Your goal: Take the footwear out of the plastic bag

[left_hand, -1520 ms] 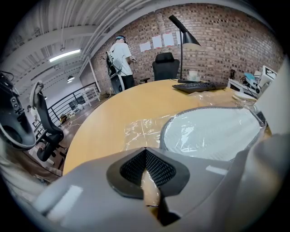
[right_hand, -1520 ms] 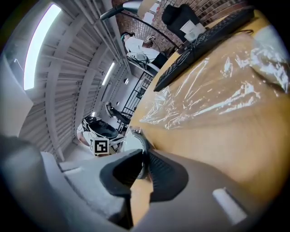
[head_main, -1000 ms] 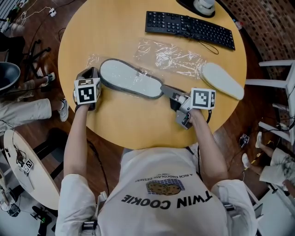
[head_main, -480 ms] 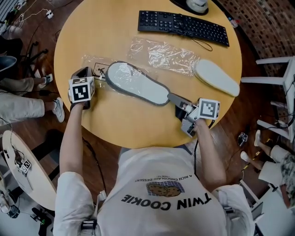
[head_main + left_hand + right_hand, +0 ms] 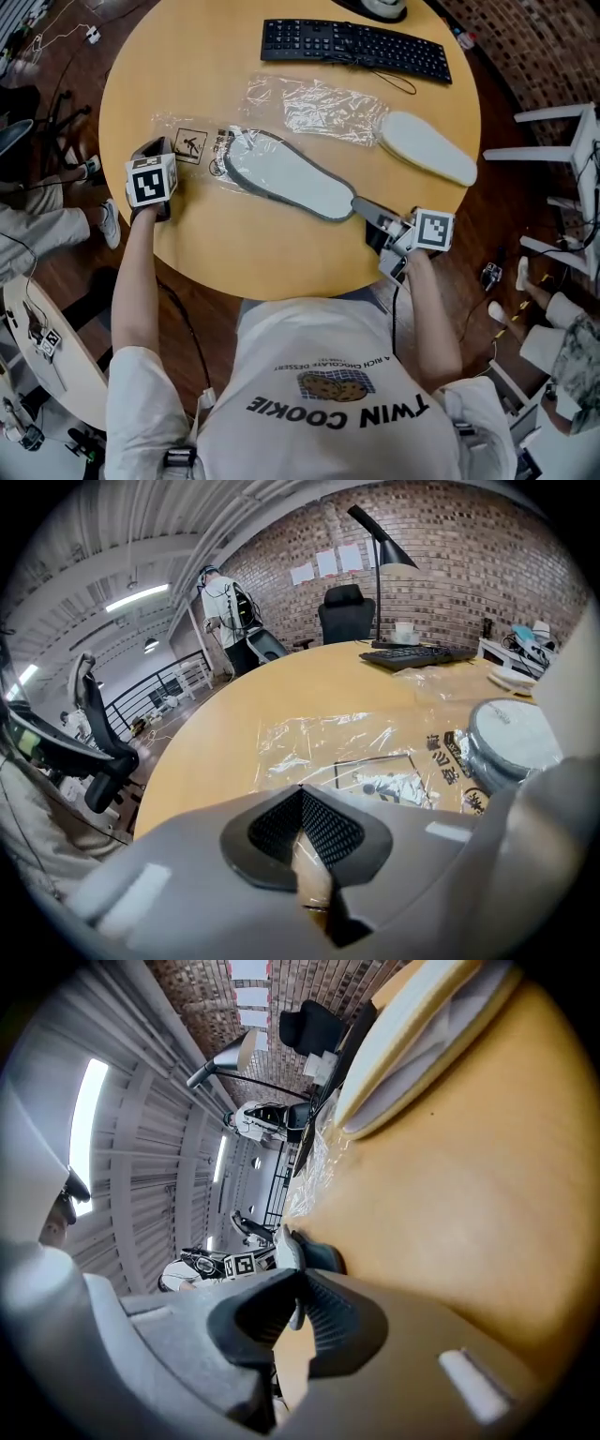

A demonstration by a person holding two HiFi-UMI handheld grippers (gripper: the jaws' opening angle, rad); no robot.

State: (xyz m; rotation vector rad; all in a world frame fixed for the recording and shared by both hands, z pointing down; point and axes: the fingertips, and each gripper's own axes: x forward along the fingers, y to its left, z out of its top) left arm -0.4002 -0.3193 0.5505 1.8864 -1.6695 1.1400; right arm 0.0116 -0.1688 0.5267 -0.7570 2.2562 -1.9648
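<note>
A white-soled slipper with a grey rim (image 5: 291, 175) lies sole-up across the round table (image 5: 244, 244). Its left end is still inside a clear printed plastic bag (image 5: 202, 148). My left gripper (image 5: 161, 148) is shut on the bag's left end; the left gripper view shows film pinched between the pads (image 5: 302, 803), the bag (image 5: 375, 752) ahead and the slipper (image 5: 511, 742) at the right. My right gripper (image 5: 362, 204) is shut on the slipper's right end; in the right gripper view its thin edge (image 5: 292, 1252) sits between the jaws (image 5: 300, 1299).
A second white slipper (image 5: 427, 148) lies at the table's right edge beside another clear bag (image 5: 314, 101). A black keyboard (image 5: 352, 47) sits at the far side. White chairs (image 5: 581, 131) stand to the right, and people's legs (image 5: 56, 230) to the left.
The slipper has slid right and further out of the bag. The bag's printed part now lies bare between my left gripper and the slipper. Both grips held.
</note>
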